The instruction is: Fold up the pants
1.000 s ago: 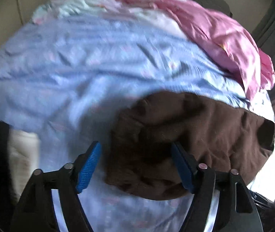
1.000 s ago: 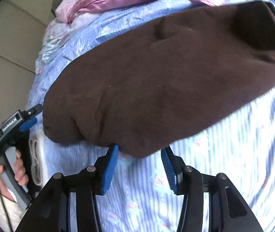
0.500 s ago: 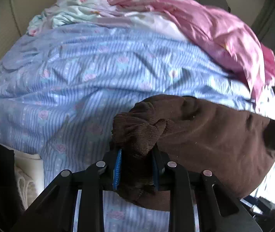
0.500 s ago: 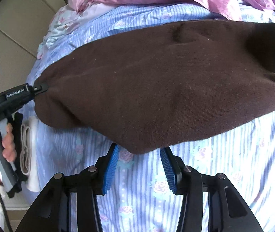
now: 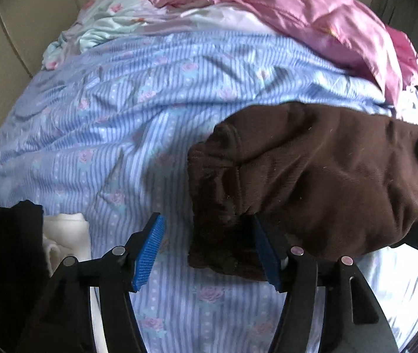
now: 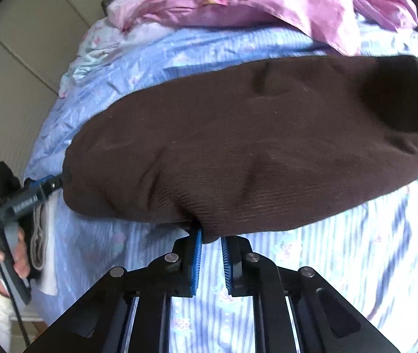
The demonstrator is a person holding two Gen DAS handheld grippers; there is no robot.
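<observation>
The brown pants (image 5: 320,176) lie folded on the blue striped bed sheet (image 5: 120,123). In the left wrist view my left gripper (image 5: 207,250) is open, its blue pads on either side of the pants' bunched near-left corner, which hangs between the jaws. In the right wrist view the pants (image 6: 253,141) fill the middle, and my right gripper (image 6: 211,260) is shut on their near edge. The left gripper (image 6: 44,188) also shows there, at the pants' left end.
A pink satin quilt (image 5: 311,20) and pale floral bedding (image 5: 103,26) are heaped at the far side of the bed. A white folded cloth (image 5: 64,235) and a dark garment (image 5: 6,250) lie at the near left. A beige wall (image 6: 11,67) stands at left.
My left gripper, shut on the pants' corner half a second ago, has opened. My right gripper has closed on the pants' near edge.
</observation>
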